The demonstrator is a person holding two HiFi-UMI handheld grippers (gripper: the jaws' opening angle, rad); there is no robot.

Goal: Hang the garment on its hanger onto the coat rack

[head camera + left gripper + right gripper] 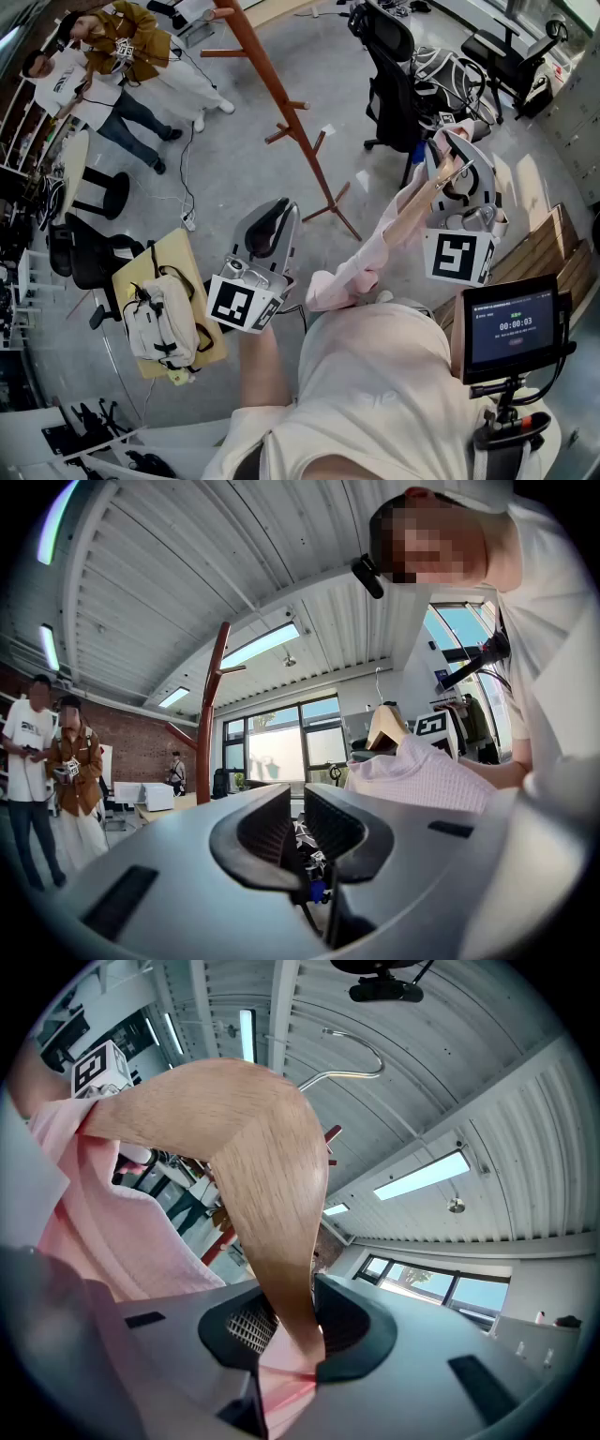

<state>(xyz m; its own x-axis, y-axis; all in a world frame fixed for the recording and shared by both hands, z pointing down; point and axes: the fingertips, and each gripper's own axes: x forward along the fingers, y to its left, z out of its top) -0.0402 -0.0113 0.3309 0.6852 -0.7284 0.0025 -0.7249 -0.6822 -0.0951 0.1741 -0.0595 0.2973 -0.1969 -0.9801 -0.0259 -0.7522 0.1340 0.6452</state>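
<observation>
- Person's white shirt (375,375), nearest the head camera, fills the lower middle of that view.
- Two bystanders (103,66) stand at far left on the grey floor.
- White backpack (161,323) lies on a small yellow worktop (131,277).
- Left claw (272,225): held out in front of the chest, jaws drawn together with nothing between them, as its own view (297,822) confirms.
- Coat rack (281,98): red-brown wooden pole with short pegs, standing on the floor beyond the left claw and well apart from both claws. It carries nothing.
- Pink garment (366,262): draped on its hanger and held in the air right of the coat rack, clear of it. One end trails down to the person's chest.
- Wooden hanger (262,1166): its arm runs down between the right jaws, and its metal hook (352,1058) is free against the ceiling.
- Right claw (291,1321): clamped on the wooden hanger's arm, with pink cloth bunched at the jaw base.
- Black office chair (394,84) stands behind the right claw.
- Timer screen (514,323) on a stand, far right.
</observation>
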